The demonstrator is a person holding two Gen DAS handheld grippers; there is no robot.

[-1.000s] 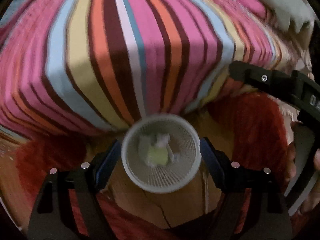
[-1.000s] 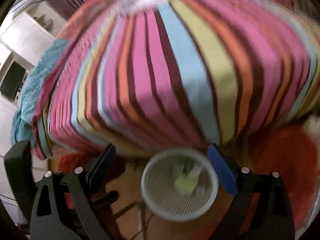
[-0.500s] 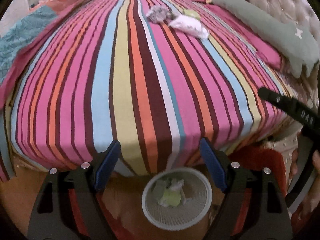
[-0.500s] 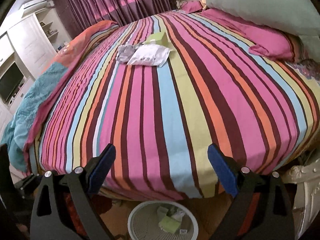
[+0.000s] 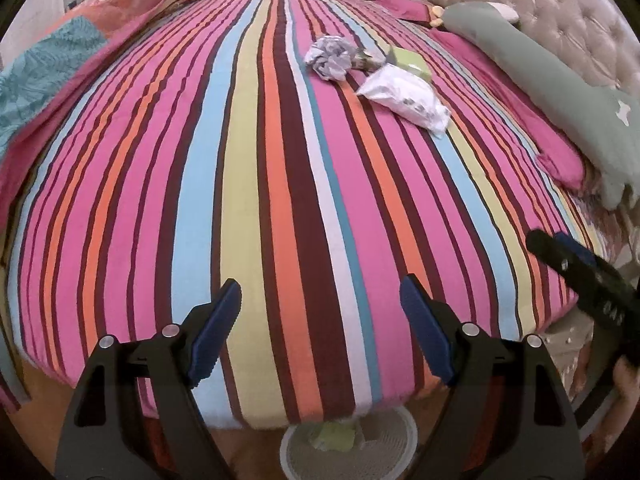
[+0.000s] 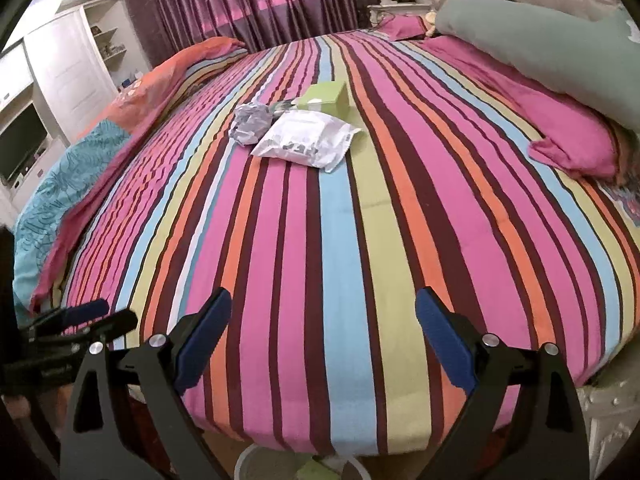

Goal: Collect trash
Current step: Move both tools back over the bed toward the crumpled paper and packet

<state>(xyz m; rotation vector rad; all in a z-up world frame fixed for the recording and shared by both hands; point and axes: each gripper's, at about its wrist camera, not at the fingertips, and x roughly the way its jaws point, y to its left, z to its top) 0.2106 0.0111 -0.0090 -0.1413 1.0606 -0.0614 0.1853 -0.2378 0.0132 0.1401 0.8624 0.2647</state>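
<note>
I am holding my left gripper (image 5: pixel 320 320) and right gripper (image 6: pixel 324 336) spread and empty over the bed (image 6: pixel 360 240); a crumpled paper (image 6: pixel 250 124), white pouch (image 6: pixel 308 142) and green box (image 6: pixel 326 96) are lying mid-bed, touching.

One crumpled paper (image 6: pixel 250 124), one white packet (image 6: pixel 306 143), one green box (image 6: pixel 326 97), one bin (image 5: pixel 348 446), two pillows (image 6: pixel 560 124).

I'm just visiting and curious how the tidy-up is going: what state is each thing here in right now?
Left gripper: open, holding nothing.
Right gripper: open, holding nothing.
White packet: lying flat on the bed, not picked up.
Crumpled paper: balled up on the bed, beside the packet.
Green box: resting on the bed behind the packet.
Bin: upright on the floor, already holding some trash.
Striped bedspread: spread smooth.
</note>
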